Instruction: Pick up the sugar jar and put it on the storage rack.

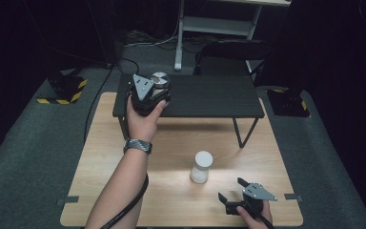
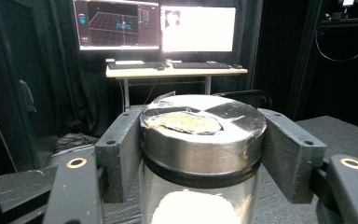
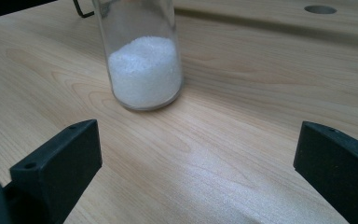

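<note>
Two jars on site, both holding white grains. Landmark: the black shelf (image 1: pixel 205 98) standing across the far part of the wooden table (image 1: pixel 124 191).

Left gripper (image 1: pixel 153 90) is over the shelf's left end, its jaws clamped on the metal lid of a glass jar (image 2: pixel 200 154). In the left gripper view both pads press flat on opposite sides of the lid, level with each other; the jar looks upright. Whether its base rests on the shelf or hangs just above it, I cannot tell.

Second jar (image 1: pixel 201 167) stands on the table in front of the shelf, nearer the person, with no lid that I can make out. Right gripper (image 1: pixel 232 189) rests on the table further toward the person from that jar, jaws spread wide and empty, aimed at it; the jar is well clear of the pads.

Judgement: step in hand is setting or lifting the lidded jar at the shelf. To do it well, keep the grip square on the lid, move straight up or down, avoid tilting since the glass hangs below the hold. Release only with the base flat and clear of the shelf edge.
</note>
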The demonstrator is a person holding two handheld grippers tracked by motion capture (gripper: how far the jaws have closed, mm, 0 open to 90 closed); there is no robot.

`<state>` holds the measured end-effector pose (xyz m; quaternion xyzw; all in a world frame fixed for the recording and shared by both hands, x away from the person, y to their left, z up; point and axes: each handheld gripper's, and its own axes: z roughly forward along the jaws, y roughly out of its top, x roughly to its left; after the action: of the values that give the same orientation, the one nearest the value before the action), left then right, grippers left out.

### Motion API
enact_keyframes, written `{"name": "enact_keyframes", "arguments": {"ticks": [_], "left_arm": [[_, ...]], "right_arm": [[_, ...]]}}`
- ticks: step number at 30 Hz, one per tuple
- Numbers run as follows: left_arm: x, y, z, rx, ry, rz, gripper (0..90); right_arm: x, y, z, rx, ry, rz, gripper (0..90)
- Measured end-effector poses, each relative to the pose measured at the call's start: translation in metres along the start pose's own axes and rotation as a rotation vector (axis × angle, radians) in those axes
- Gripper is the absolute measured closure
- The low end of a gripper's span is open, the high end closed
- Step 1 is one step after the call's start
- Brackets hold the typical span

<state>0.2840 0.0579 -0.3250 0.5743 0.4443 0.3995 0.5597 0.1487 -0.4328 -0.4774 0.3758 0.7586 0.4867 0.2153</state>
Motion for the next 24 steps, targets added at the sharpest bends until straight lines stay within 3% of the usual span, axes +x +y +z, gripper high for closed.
{"name": "enact_keyframes", "arguments": {"ticks": [10, 13, 17, 18, 20, 24], "left_arm": [[0.0021, 0.0039, 0.0008, 0.011, -0.011, -0.018, 33.0], [0.0046, 0.006, 0.0018, 0.028, -0.02, -0.044, 24.0], [0.0061, 0.0058, 0.0003, 0.032, -0.023, -0.035, 17.1], [0.006, 0.0052, -0.0006, 0.029, -0.022, -0.038, 10.5], [0.0052, 0.0042, -0.0025, 0.026, -0.016, -0.039, 5.8], [0.0065, 0.0063, -0.006, 0.046, -0.027, -0.03, 1.4]], "right_arm": [[-0.0003, -0.0004, -0.0003, -0.002, 0.001, 0.001, 0.5], [-0.0005, -0.0002, -0.0002, -0.001, 0.001, 0.002, 0.5], [-0.0006, 0.0002, 0.0002, 0.001, 0.001, 0.001, 0.5], [-0.0002, 0.0004, 0.0002, 0.002, 0.0, 0.001, 0.5], [-0.0002, 0.0003, 0.0002, 0.001, 0.0, 0.0, 0.5], [0.0, 0.0, 0.0001, 0.0, 0.001, -0.002, 0.5]]}}
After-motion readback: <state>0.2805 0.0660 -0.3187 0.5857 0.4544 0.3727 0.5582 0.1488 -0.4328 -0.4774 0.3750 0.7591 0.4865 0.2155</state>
